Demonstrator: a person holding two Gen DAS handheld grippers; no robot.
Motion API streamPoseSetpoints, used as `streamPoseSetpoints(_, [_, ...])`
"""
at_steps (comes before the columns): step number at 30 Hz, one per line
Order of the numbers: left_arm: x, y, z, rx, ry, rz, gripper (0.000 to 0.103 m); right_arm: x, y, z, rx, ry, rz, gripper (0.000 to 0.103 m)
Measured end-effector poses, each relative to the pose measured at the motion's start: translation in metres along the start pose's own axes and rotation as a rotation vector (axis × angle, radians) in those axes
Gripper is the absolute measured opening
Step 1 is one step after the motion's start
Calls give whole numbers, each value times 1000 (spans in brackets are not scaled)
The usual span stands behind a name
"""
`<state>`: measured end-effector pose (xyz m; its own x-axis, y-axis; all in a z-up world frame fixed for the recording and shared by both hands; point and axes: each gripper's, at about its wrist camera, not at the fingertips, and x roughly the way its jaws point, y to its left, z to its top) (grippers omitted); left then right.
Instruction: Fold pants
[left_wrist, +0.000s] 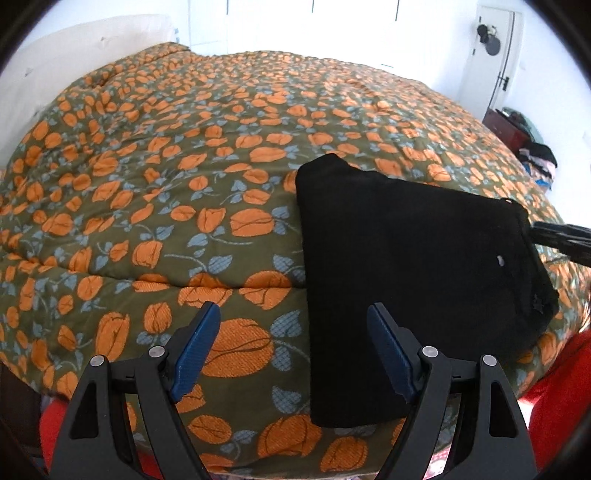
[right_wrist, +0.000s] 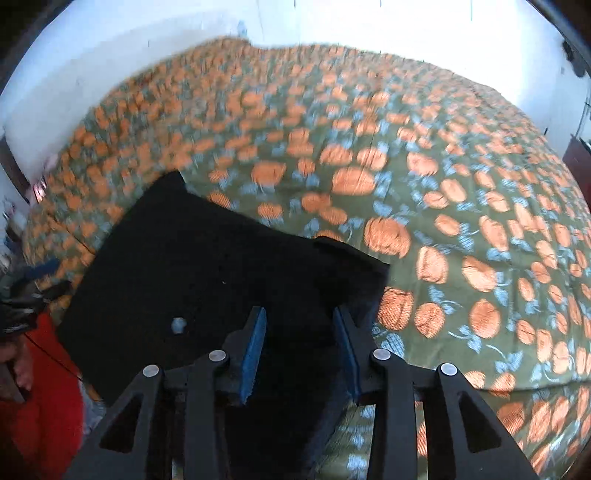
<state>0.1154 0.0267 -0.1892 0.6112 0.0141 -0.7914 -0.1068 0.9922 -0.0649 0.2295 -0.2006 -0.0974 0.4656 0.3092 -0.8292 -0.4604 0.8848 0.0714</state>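
Observation:
The black pants lie folded into a compact rectangle on the floral quilt near the bed's front edge. My left gripper is open and empty, hovering over the left edge of the pants. In the right wrist view the pants fill the lower left. My right gripper is open with its jaws apart over the right corner of the pants; the view is blurred. The right gripper also shows as a dark tip at the pants' far right edge in the left wrist view.
The bed carries a green quilt with orange flowers. A white pillow sits at the head. A dark red cabinet with clothes stands by a white door. Red fabric lies below the bed's edge.

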Motion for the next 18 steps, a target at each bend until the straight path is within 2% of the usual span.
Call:
streamPoseSetpoints(2, [3,0,1,0,7,5,82,-21,10,-4,-25,-39,21,37])
streamPoseSetpoints(6, [4,-2,0,4,16,4,82,-51,38,-23,-53,-81,142,37])
streamPoseSetpoints(8, [3,-2,-1,7,19,-4,83,-49,50,-44,-58,-61,170,37])
streamPoseSetpoints(10, [6,-2,-3,10,39,-20,83,-21,52,-68,-48,66,146,37])
streamPoseSetpoints(11, [8,-3,-4,12,51,-27,83,-11,49,-77,-28,96,163,37])
streamPoseSetpoints(16, [4,0,-4,-6,45,-71,84,-31,39,-80,27,51,202,37])
streamPoseSetpoints(18, [3,5,-2,-39,39,-104,84,-41,28,-77,63,33,206,45])
